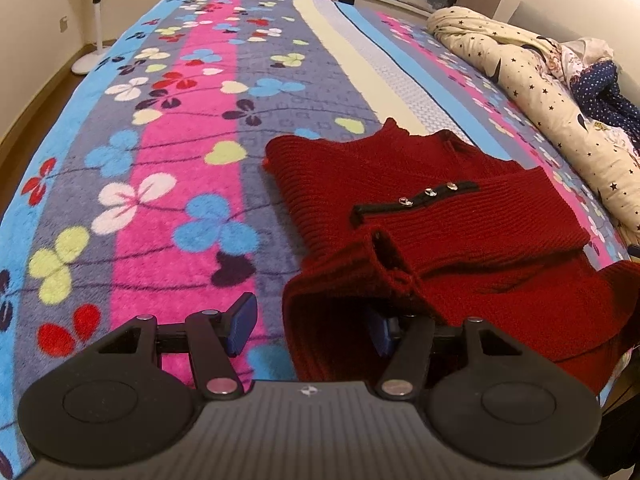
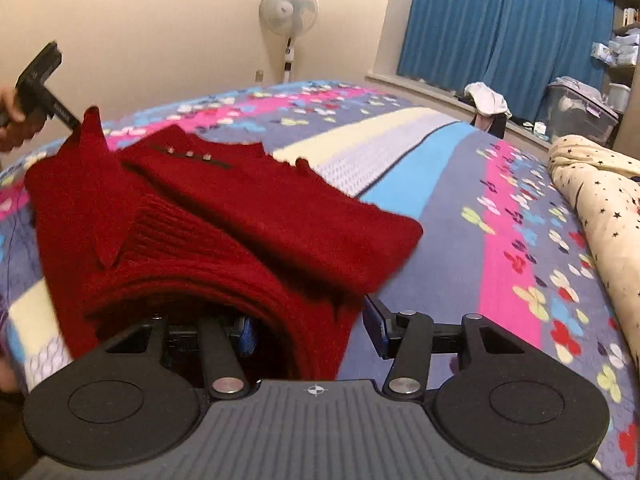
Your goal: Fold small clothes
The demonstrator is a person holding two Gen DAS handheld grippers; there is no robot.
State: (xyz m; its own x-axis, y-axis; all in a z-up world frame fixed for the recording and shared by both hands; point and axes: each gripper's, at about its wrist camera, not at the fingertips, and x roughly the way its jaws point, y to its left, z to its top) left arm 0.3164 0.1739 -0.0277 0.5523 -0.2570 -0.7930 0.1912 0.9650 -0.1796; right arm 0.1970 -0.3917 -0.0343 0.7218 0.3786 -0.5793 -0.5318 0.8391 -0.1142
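Left gripper [image 1: 312, 320]: angled down over the near edge of the bed; jaws stand apart, the left blue pad [image 1: 241, 325] bare over the blanket [image 1: 160, 184], the right pad tucked under a lifted fold of the sweater [image 1: 432, 216]; whether the pads press on the knit cannot be told. In the right wrist view a hand [image 2: 9, 116] grips its handle at far left.

Right gripper [image 2: 310, 326]: tilted down at the sweater's hem [image 2: 224, 280]; jaws apart, hem draped between them, grip cannot be told.

Sweater: dark red ribbed knit, partly folded on the floral blanket, 1 sleeve laid across the body, black placket [image 1: 416, 198] with 3 pale buttons
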